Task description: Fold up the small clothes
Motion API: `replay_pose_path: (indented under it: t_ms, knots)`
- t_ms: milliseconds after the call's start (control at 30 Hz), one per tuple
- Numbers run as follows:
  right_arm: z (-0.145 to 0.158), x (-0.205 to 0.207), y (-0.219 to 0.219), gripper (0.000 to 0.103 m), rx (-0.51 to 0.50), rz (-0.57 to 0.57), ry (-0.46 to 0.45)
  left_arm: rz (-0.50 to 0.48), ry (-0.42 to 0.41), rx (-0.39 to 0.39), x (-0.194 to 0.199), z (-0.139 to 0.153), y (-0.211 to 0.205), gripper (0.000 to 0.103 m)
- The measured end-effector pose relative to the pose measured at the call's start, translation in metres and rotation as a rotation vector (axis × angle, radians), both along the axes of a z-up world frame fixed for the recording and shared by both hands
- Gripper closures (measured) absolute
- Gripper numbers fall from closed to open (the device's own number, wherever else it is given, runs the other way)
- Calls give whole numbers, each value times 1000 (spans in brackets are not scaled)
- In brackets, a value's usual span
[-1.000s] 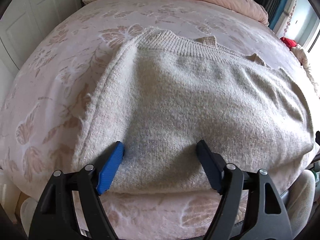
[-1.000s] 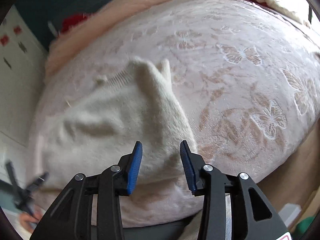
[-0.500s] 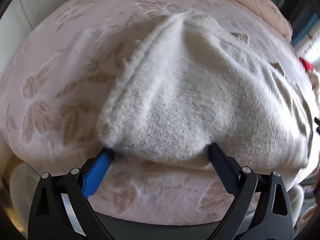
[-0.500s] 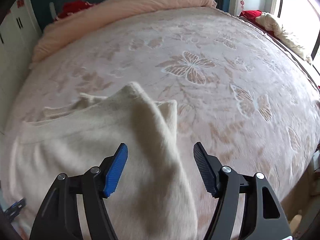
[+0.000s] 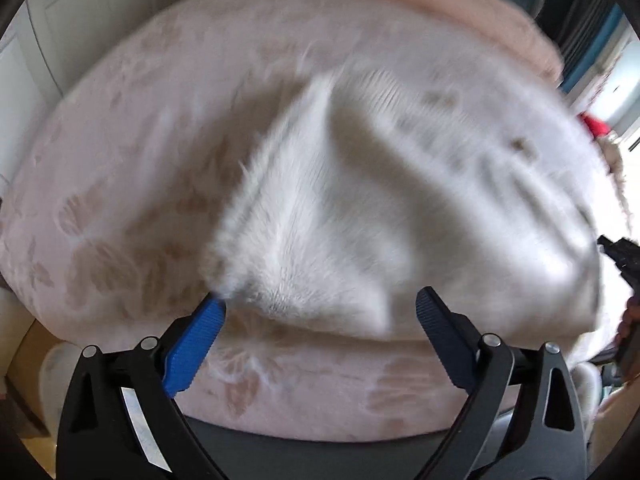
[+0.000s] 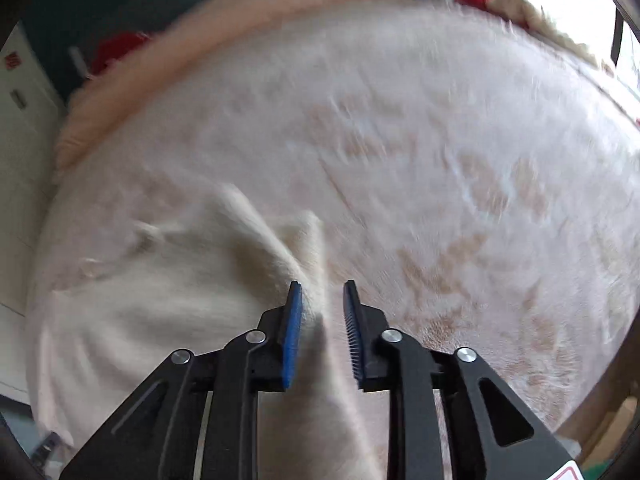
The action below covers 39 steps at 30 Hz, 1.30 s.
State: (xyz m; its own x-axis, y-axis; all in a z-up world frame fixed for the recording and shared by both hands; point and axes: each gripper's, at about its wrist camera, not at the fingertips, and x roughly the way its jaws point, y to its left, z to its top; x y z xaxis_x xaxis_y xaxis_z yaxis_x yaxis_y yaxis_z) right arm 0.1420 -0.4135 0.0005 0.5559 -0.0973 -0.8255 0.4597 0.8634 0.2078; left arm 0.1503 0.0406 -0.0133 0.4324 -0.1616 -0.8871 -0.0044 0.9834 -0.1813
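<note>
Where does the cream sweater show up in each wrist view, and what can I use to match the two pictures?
Left wrist: the sweater fills the centre and right, bunched above the open left gripper.
Right wrist: it lies lower left, one fold running between the right gripper fingers.
Shared landmark: the peach blanket along the far edge of the bed.

A cream, fuzzy knit sweater point(image 5: 360, 208) is lying on the bed, partly bunched and heavily blurred in both views. Its ribbed band is showing along the far edge in the left wrist view, and a raised ridge of fabric is running from that edge down toward the near left corner, which is lifting off the surface. In the right wrist view the sweater point(image 6: 168, 288) is spreading leftward, with a folded flap of its right edge standing up.
</note>
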Motion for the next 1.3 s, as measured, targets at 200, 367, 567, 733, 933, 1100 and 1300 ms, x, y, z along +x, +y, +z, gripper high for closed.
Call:
replay_pose_path:
  t_ms: [200,367,567,733,933,1100,1300]
  knots:
    - [19,31,123,80,24,364,-28,-26,-59,-41,46,24,-31,8]
    - [-33,59,219,79,15,587,97,-3,128,8,82,-43,-46,8]
    - [-12,77,224,78,13,595,42,-63,60,56,69,-48,-47,5]
    - [-44,85,166,73,-172,455,166,-55,67,69,74,-51,-49,5]
    - [-5,24,95,57,28,270,39,-68,65,51,69,-46,-48,5]
    - [-12,-54,54,46,83,188,51,-1,0,-98,38,-15,-18,5]
    - [-42,-112,45,38,276,175,65,294,60,-387,-12,-31,60,5]
